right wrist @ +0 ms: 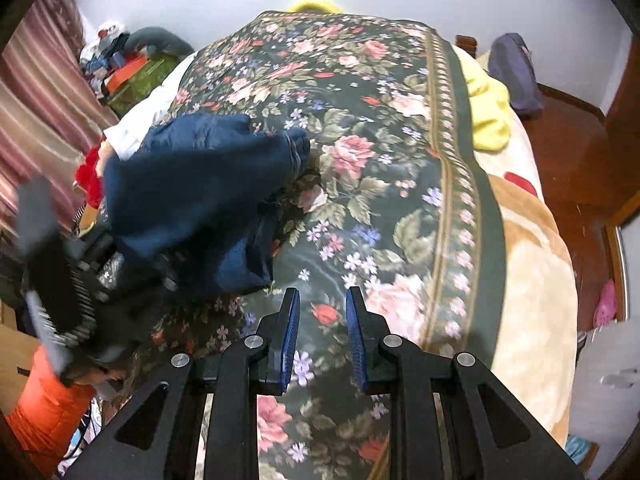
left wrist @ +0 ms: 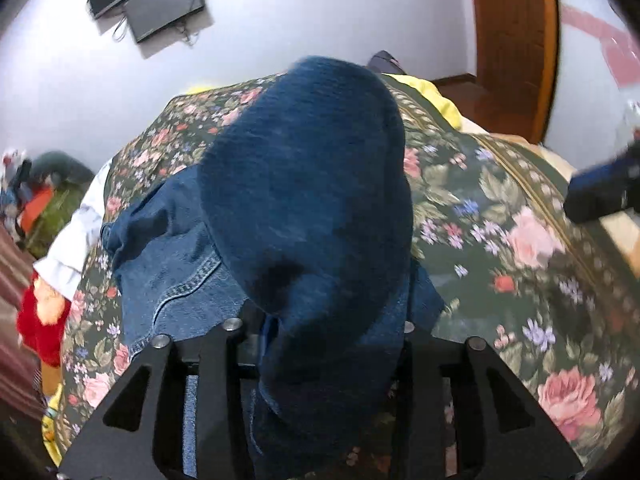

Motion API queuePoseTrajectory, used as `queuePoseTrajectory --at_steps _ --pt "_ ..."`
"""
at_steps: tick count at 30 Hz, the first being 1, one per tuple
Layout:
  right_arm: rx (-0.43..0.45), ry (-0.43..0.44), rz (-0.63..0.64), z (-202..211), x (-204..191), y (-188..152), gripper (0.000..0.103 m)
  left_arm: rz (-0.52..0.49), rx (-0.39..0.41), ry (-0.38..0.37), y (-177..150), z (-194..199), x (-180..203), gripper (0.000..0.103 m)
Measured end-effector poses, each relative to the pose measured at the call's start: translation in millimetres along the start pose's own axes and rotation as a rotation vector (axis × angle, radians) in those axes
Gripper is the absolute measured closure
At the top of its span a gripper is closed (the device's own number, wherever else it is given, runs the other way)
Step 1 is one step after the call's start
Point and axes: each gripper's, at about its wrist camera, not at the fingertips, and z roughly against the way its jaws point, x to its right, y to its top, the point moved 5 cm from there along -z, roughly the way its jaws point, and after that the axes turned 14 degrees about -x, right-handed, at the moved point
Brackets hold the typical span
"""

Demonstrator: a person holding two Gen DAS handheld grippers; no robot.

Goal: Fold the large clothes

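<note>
Left gripper (left wrist: 320,332) is hidden under the jeans (left wrist: 304,184), grip not visible; right gripper (right wrist: 323,340) stands slightly apart, empty, above the floral bedspread (right wrist: 400,184).

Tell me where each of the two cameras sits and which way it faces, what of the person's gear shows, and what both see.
Left wrist: sits on the left gripper, looking down its fingers at the jeans, which drape over and hide the fingertips.
Right wrist: sits on the right gripper, tilted down at the floral bedspread; both blue-padded fingers show with nothing between them; the left gripper appears beside the jeans.
Shared: jeans, bedspread, yellow blanket.
</note>
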Motion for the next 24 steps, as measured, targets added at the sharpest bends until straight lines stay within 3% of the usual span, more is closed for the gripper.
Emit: queuePoseTrajectory --at_steps 3,5,10,14,18,21,24 --pt "0.010 0.001 -0.004 5.5 2.8 -7.3 0.084 0.028 -0.030 -0.098 -0.9 5.5 -3.2 0.047" --pt "0.016 -0.006 0.002 9.7 1.6 -9.1 0.084 0.067 -0.047 -0.191 -4.0 16.2 -10.1 0.041" --pt "0.049 -0.009 0.047 26.8 -15.9 -5.3 0.084 0.132 -0.042 -0.288 -19.3 51.3 -34.4 0.040" --pt "0.102 -0.010 0.124 40.7 -45.8 4.8 0.084 0.175 0.017 -0.246 -32.7 85.2 -67.8 0.034" --pt "0.162 -0.013 0.227 50.4 -91.1 18.8 0.084 0.239 0.063 -0.131 -42.7 99.7 -115.9 0.022" --pt "0.169 0.000 0.286 48.5 -124.1 29.1 0.084 0.295 0.034 -0.079 -51.2 89.1 -142.8 0.022" --pt "0.156 -0.009 0.341 39.0 -150.3 38.3 0.084 0.355 -0.037 -0.096 -62.4 63.3 -162.6 0.022"
